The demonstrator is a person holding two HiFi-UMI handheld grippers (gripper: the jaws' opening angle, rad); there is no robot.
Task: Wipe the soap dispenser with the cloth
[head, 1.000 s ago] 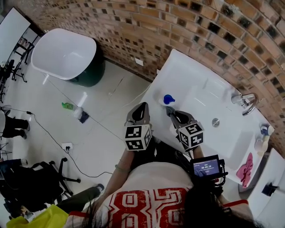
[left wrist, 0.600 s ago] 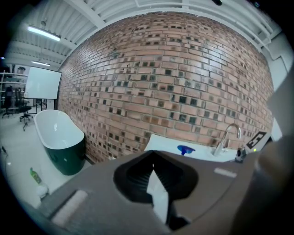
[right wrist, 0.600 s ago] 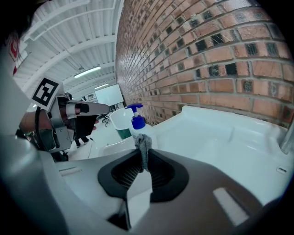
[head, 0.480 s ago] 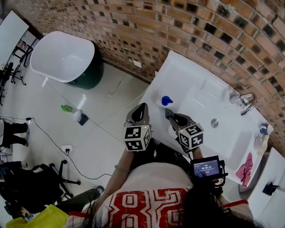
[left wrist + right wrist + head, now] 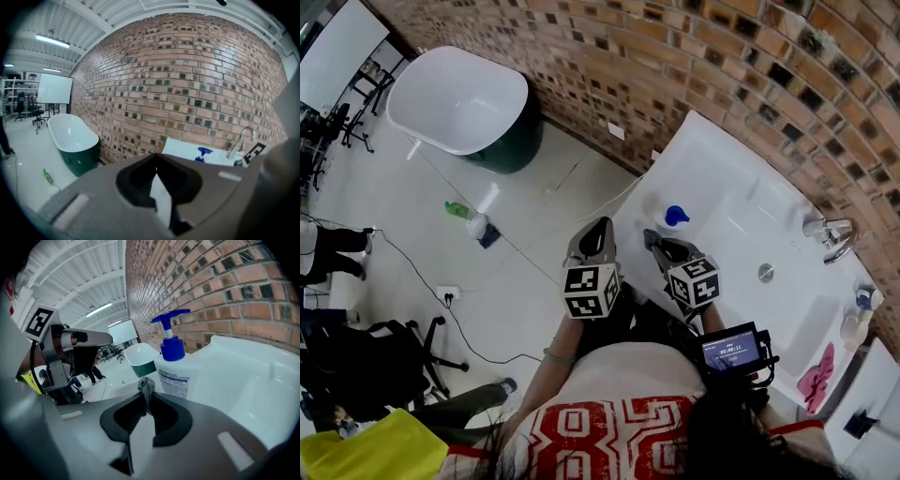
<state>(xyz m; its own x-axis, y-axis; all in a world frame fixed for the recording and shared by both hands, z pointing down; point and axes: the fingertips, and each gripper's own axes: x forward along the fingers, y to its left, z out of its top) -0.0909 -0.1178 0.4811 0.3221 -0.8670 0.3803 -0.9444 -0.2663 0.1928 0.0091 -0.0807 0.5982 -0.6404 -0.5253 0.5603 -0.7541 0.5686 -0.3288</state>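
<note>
Soap dispenser [image 5: 177, 369]: white bottle with a blue pump, upright near the left end of the white sink counter [image 5: 741, 202].

Cloth [image 5: 146, 387]: a small grey wad pinched between the jaws of the right gripper [image 5: 145, 401]. Only a tuft shows past the tips. The tuft sits just short of the bottle's label side. The wide-angle view flattens the gap, so contact is unconfirmed: near, possibly touching.

Left gripper [image 5: 156, 158]: jaws closed together with nothing between them. It is held just off the counter's left end, beside the right gripper, and is not steadying the bottle.

Judgement: approach to the wipe, with wiping barely begun, if at all.

Risks from here:
1. The bottle stands free. A sideways push from the cloth with no second hold could tip it or slide it toward the counter's end, which is close.
2. Very little cloth protrudes, so the hard jaw tips may meet the plastic instead of fabric. That would scrape and wipe poorly.
3. Drag against the label could pull the wad out of the pinch.
4. Catching the pump head would squirt soap (more to clean).

Further out: the faucet [image 5: 830, 234] and the bathtub [image 5: 455, 98] by the brick wall are well apart from the work and have no bearing on it.
</note>
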